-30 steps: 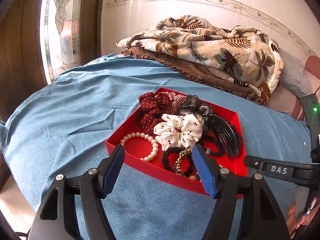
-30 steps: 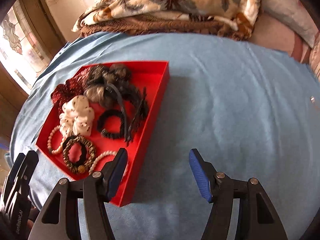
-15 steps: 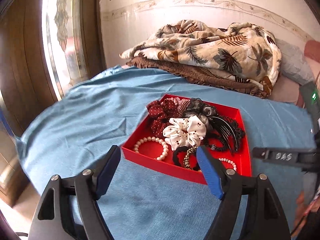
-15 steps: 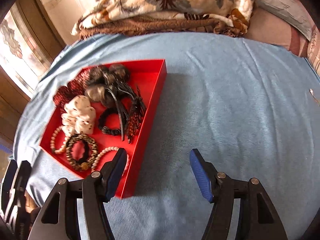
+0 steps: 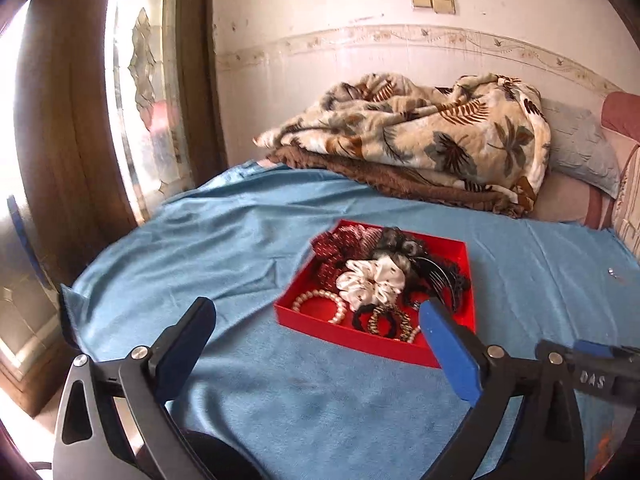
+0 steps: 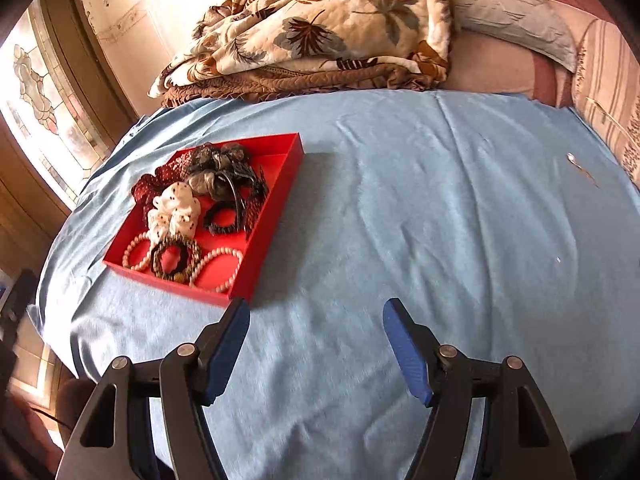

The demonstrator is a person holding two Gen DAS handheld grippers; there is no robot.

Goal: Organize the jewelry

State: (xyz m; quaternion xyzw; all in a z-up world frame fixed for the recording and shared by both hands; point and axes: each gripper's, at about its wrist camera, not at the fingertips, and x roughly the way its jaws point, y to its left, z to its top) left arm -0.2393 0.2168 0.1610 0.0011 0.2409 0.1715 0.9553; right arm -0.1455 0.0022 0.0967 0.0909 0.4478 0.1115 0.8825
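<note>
A: Where's the jewelry?

B: All in one red tray sitting on the blue sheet of the bed. From the right wrist view it lies ahead and to the left; from the left wrist view it's ahead, slightly right of centre.

A: Count what's in it.

B: Two pearl bracelets: one at the near left corner, another by the near right corner. One brown-and-gold beaded bracelet lies between them, touching both. One black beaded band sits further in. One white spotted scrunchie, one dark red scrunchie, one grey-black scrunchie at the far end, and one black hair claw along the right wall. More may be hidden under the pile; I can't tell.

A: And the grippers?

B: Two. The left gripper hovers over the sheet short of the tray, its fingers spread wide, holding nothing. The right gripper is also over bare sheet, just past the tray's near right corner, fingers parted and empty.

A: Anything else?

B: One leaf-print quilt folded at the head of the bed, one grey pillow beside it.
</note>
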